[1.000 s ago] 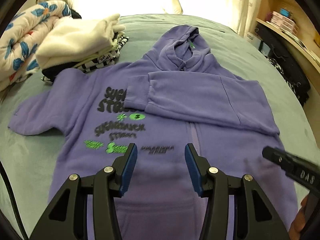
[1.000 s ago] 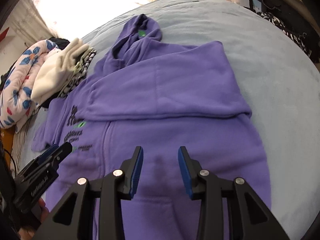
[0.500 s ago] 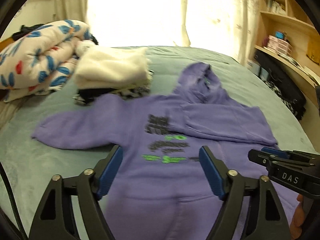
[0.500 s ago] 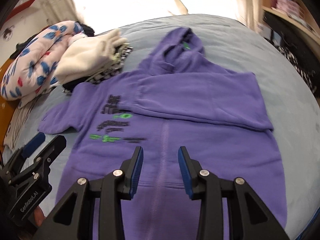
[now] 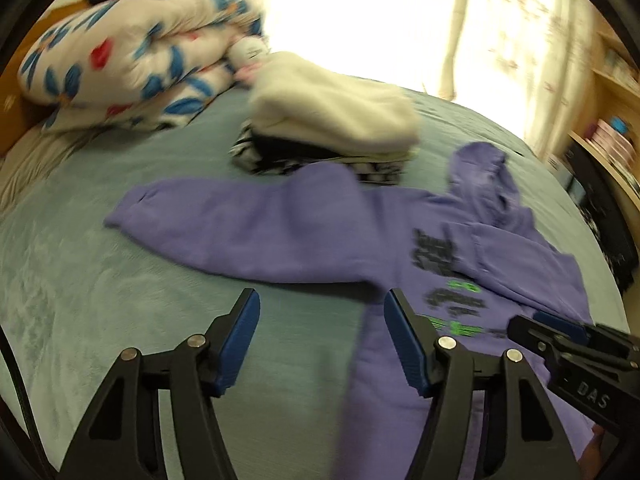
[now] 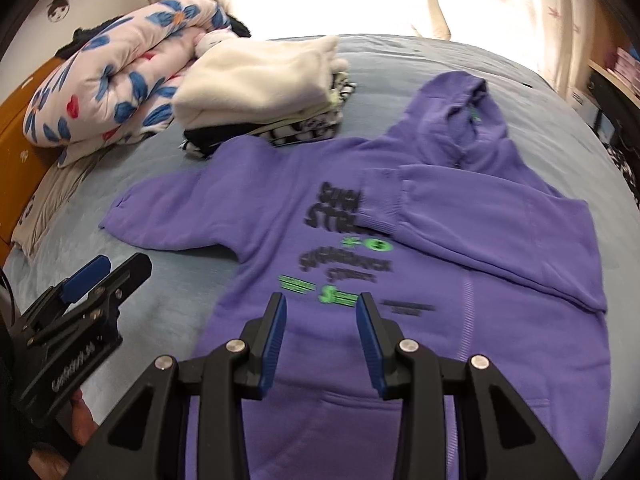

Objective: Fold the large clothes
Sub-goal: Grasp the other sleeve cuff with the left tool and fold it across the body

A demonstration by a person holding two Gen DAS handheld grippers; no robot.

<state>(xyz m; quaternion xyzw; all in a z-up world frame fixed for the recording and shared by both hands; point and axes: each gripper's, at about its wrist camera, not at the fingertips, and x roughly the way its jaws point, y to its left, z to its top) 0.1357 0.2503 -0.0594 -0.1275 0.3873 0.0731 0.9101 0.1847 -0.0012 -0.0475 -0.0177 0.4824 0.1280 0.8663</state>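
Note:
A purple hoodie with black and green print lies flat on the bed; it also shows in the left wrist view. Its right sleeve is folded across the chest. Its left sleeve lies stretched out to the left, cuff on the bedcover. My left gripper is open and empty above the bedcover, just below that sleeve. My right gripper is open and empty above the hoodie's lower front.
A stack of folded clothes with a cream top lies behind the hoodie. A rolled floral quilt lies at the far left. The grey-green bedcover spreads around. Shelves stand at the right.
My left gripper has swung left from over the hoodie's front to the outstretched left sleeve and opened wider. My right gripper has shifted left over the printed front.

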